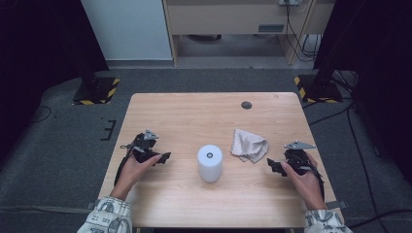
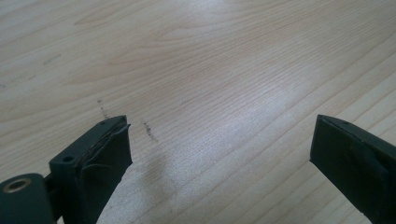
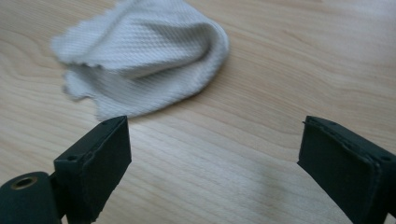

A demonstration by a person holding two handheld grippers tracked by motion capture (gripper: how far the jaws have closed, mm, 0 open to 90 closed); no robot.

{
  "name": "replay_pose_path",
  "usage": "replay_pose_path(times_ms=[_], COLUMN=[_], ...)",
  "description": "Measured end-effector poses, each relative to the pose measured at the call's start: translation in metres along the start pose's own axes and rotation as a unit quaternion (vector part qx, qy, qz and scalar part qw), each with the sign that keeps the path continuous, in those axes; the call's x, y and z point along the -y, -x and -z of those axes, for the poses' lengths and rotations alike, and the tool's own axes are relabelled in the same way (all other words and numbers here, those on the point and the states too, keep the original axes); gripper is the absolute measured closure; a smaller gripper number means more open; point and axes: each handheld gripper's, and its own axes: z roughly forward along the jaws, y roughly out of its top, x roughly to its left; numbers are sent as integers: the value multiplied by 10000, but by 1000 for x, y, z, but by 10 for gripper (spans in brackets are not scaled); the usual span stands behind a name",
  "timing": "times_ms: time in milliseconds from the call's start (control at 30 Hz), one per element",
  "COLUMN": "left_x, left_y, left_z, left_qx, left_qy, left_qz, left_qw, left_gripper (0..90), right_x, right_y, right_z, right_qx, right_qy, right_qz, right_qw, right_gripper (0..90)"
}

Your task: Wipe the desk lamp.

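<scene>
Two grippers rested low over a light wooden table (image 1: 194,114), one in each of the person's hands. The left gripper (image 1: 163,157) sat near the table's left edge, held by the left hand (image 1: 136,167), and pointed inward toward the middle. In the left gripper view its two black jaws stood wide apart with nothing between them, only bare wood grain and a few faint dark scuffs (image 2: 149,131) on the surface just ahead of the left-hand jaw.

The right gripper (image 1: 272,165) lay near the table's right edge in the right hand (image 1: 303,179), also aimed inward. Its jaws were likewise spread wide and held nothing. In the right gripper view a crumpled pale grey cloth (image 3: 140,60) lay on the wood just beyond the jaw tips, apart from them, folded over on itself with a wavy cut edge showing at its left.

From the high view the cloth (image 1: 250,144) sat right of centre, between the right gripper and a white cylinder (image 1: 210,162) that stood upright near the middle of the table. The cylinder had a small dark ring in the centre of its top face, and it stood clear of the cloth and of both grippers. A small dark round cap (image 1: 246,105) was set in the table near its far edge. Patterned sleeves (image 1: 109,216) covered both forearms at the near edge. Grey carpet (image 1: 58,145) surrounded the table.
</scene>
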Motion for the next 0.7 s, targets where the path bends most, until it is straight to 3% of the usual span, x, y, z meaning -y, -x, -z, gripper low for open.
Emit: replay_pose_path(times_ms=[100, 167, 267, 333, 467, 700], left_x=[3, 5, 9, 10, 12, 15], left_y=[0, 0, -2, -3, -1, -3], left_z=[-6, -11, -15, -17, -19, -23], left_qx=[37, 55, 65, 79, 66, 63], left_qy=[-27, -101, -117, -111, -25, 246], left_qz=[55, -20, 45, 62, 63, 84], left_qw=[10000, 9999, 9999, 9999, 10000, 9996], left_gripper=[47, 44, 45, 38, 16, 0], right_x=[4, 6, 8, 9, 14, 14], right_y=[4, 3, 0, -3, -6, -6], right_z=[-10, -15, -19, -21, -22, -23], right_qx=[116, 126, 176, 262, 307, 305], right_qy=[-193, -255, -311, -271, -13, -26], right_qz=[-71, -148, -68, 26, -35, -27], right_qw=[9997, 9995, 9993, 9993, 9995, 9995], right_gripper=[119, 112, 104, 100, 88, 85])
